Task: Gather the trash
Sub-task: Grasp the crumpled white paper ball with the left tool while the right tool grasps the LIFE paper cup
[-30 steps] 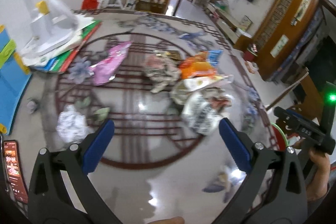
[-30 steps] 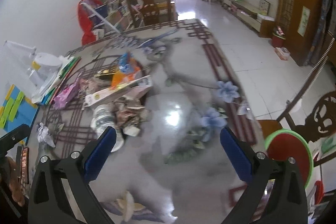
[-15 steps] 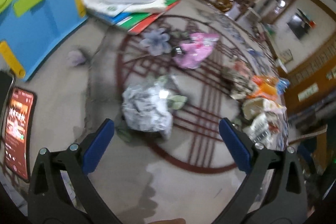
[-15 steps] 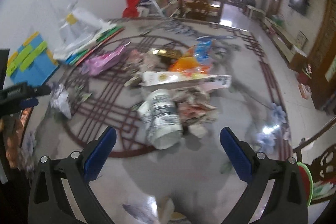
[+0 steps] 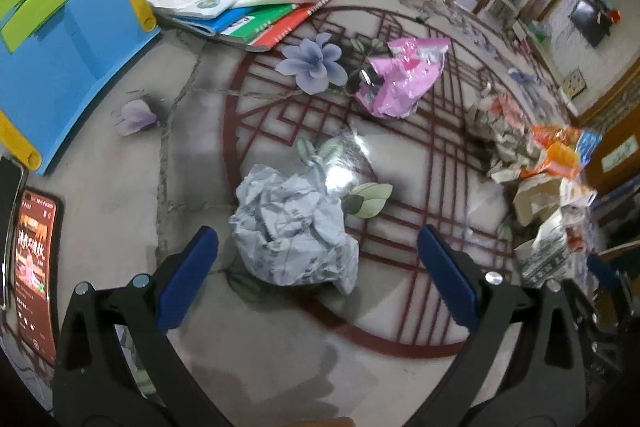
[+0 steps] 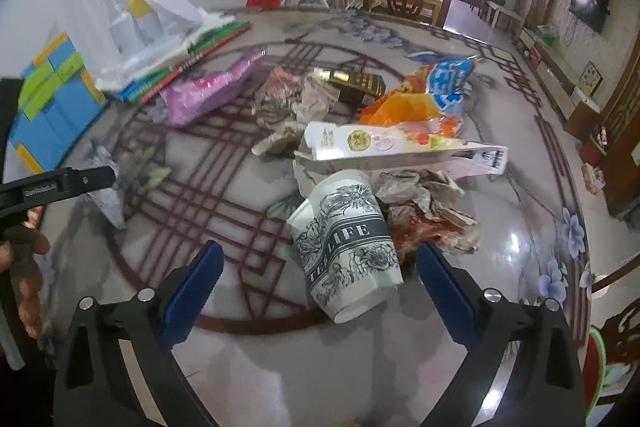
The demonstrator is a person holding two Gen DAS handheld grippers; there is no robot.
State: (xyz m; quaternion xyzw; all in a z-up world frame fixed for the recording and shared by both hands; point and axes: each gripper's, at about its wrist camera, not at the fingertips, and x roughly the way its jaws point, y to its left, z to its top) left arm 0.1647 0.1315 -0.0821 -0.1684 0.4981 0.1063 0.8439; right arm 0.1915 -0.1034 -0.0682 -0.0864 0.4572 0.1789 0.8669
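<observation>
Lying between the spread-apart fingers of the left gripper (image 5: pixel 316 273) is a crumpled pale-grey paper ball (image 5: pixel 292 235), while a printed white paper cup (image 6: pixel 346 247) is framed by the equally released right gripper (image 6: pixel 318 277).

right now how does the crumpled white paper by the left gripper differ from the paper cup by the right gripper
The crumpled paper ball is a shapeless pale wad; the paper cup keeps its tapered form, lying on its side.
The paper ball is plain with faint print; the cup carries a dark floral pattern and a lettered band.
The paper ball sits alone; the cup lies against the trash pile.
Both rest on the table, each between open gripper fingers, ungrasped.
</observation>
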